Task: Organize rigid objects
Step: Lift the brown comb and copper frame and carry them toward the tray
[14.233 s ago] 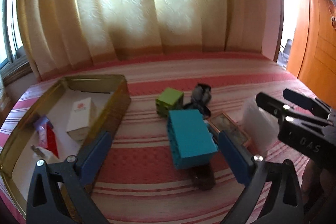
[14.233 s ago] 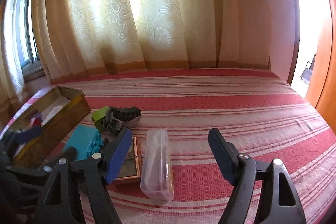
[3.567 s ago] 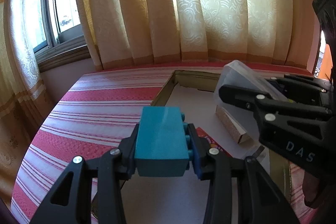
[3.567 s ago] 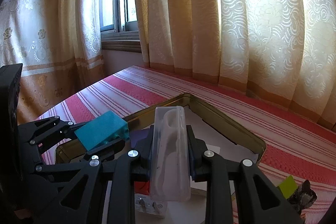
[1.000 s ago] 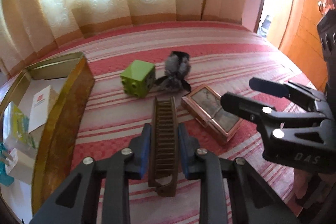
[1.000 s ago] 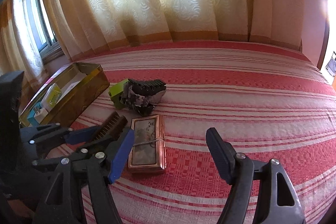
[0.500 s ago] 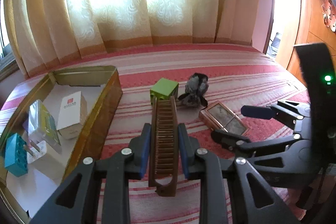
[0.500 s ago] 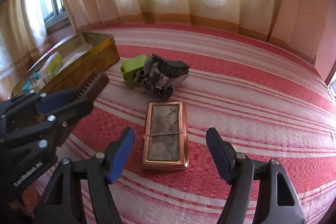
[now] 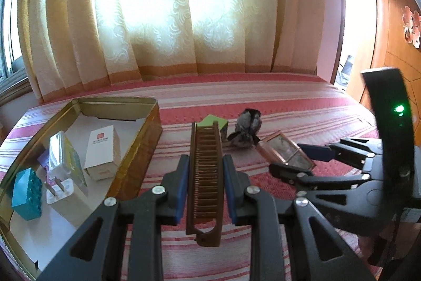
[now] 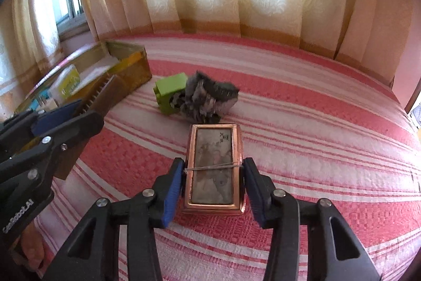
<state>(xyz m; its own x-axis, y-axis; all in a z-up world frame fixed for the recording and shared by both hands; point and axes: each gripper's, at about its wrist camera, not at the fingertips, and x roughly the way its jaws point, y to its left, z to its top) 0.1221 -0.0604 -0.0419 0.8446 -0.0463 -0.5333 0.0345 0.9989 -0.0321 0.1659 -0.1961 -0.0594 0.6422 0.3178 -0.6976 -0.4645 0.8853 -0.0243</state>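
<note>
A: On the red striped bedspread (image 10: 302,123), the right gripper (image 10: 213,185) straddles the copper-framed box (image 10: 213,167), jaws closing on its two long sides. The blue pads look just about at the rim; I can't say they're pressing yet.

B: And it sits flat on the bed, just in front of the grey clump (image 10: 208,96) and the green block (image 10: 169,91). How will it handle, you think?

A: Stiff frame, glassy-looking top, probably some weight to it. Metal sides may be slick against those pads. A thin band runs across the lid right where the pads meet it, so the lid may be loose.

B: So grip the long sides near the middle and keep it level, I'd say. Never squeeze on the top panel.

A: Agreed. Meanwhile the left gripper (image 9: 205,181) is clenched on the brown comb (image 9: 204,175), held lengthwise between the pads above the bed.

B: That one's light and rigid, with teeth that could snag. It's held at mid-length, which looks steady.

A: The gold tin (image 9: 136,154) sits to the left, holding a teal block (image 9: 26,198), a white carton (image 9: 102,152) and a plug (image 9: 61,188).
</note>
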